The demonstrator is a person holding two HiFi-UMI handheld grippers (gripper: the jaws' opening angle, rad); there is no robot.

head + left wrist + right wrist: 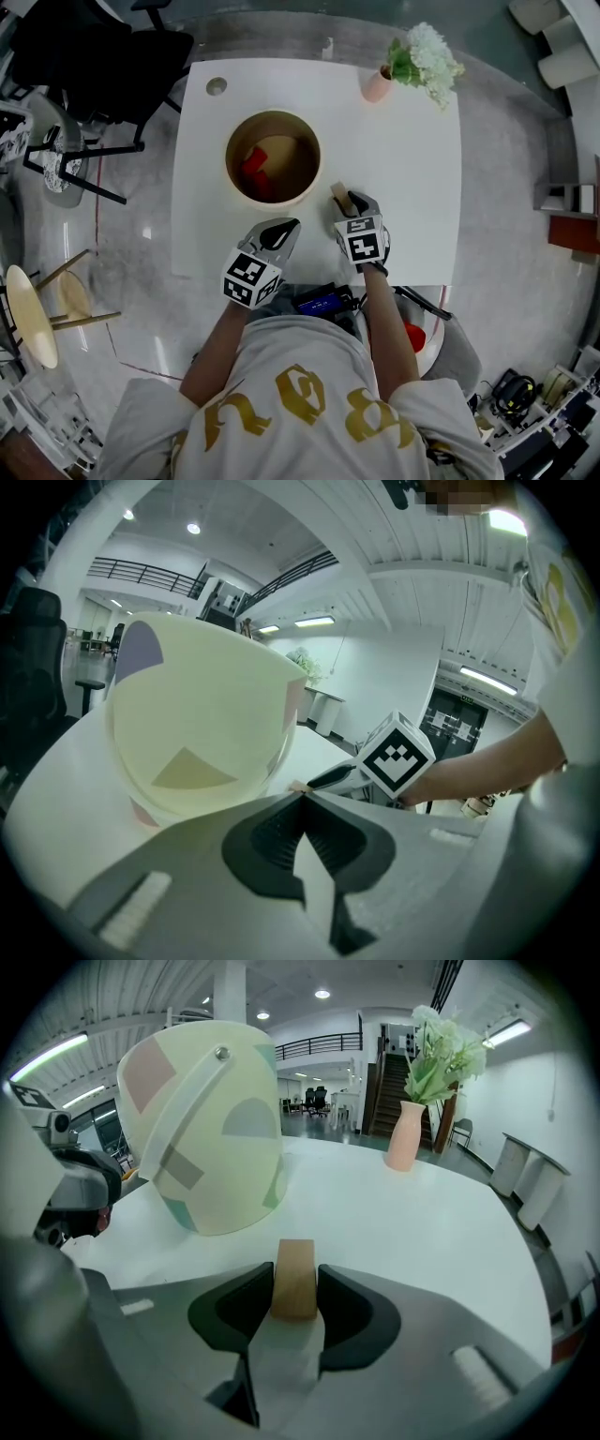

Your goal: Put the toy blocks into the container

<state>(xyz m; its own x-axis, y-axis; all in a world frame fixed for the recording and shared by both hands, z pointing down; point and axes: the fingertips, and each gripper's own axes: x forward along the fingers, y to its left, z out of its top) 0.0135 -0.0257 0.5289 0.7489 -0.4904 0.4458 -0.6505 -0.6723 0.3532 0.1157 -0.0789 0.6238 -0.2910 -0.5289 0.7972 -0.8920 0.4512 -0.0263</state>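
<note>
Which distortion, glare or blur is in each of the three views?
Head view: sharp, evenly lit, the white table overbright. Left gripper view: strong fisheye, dark corners, the container looks washed out. Right gripper view: fisheye too, the wooden block sharp between the jaws.

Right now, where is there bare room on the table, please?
Bare: the table's right half between the vase and the front edge, and the strip left of the container. Crowded: the front middle, with the left gripper and the right gripper holding a wooden block.
</note>
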